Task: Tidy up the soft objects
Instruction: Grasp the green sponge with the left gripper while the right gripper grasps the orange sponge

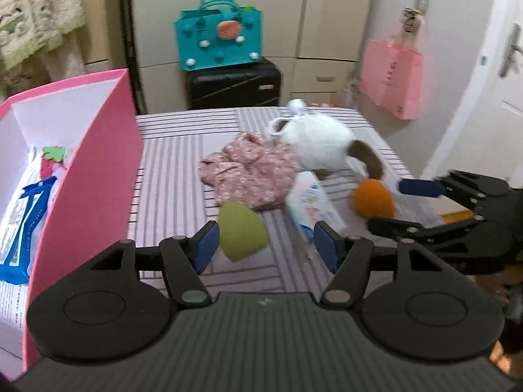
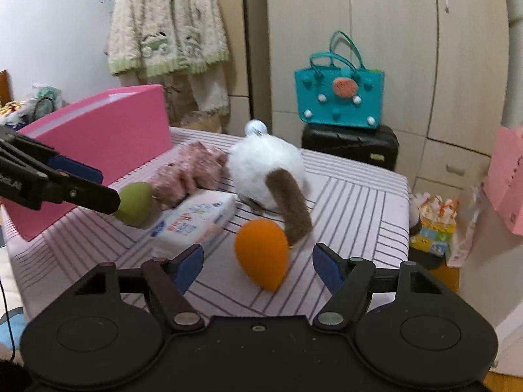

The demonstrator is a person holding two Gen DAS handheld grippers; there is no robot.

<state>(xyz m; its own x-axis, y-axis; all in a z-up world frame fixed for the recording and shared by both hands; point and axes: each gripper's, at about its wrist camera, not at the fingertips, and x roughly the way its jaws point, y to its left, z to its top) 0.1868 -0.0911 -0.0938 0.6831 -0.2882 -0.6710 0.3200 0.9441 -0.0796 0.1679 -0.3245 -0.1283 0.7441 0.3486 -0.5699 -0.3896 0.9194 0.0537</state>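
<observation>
A green sponge egg (image 1: 242,233) lies on the striped table (image 1: 170,176), just ahead of my open left gripper (image 1: 266,245). An orange sponge egg (image 2: 261,250) lies between the fingers of my open right gripper (image 2: 258,268). A white tissue pack (image 2: 196,220), a pink floral cloth (image 1: 248,171) and a white plush with a brown tail (image 2: 268,176) lie behind them. The pink box (image 1: 94,176) at the left holds a blue pack (image 1: 26,225) and a felt strawberry (image 1: 52,160).
A teal felt bag (image 1: 219,39) sits on a black suitcase (image 1: 233,86) behind the table. A pink paper bag (image 1: 392,78) hangs at the right. The right gripper shows in the left wrist view (image 1: 405,205), by the orange egg.
</observation>
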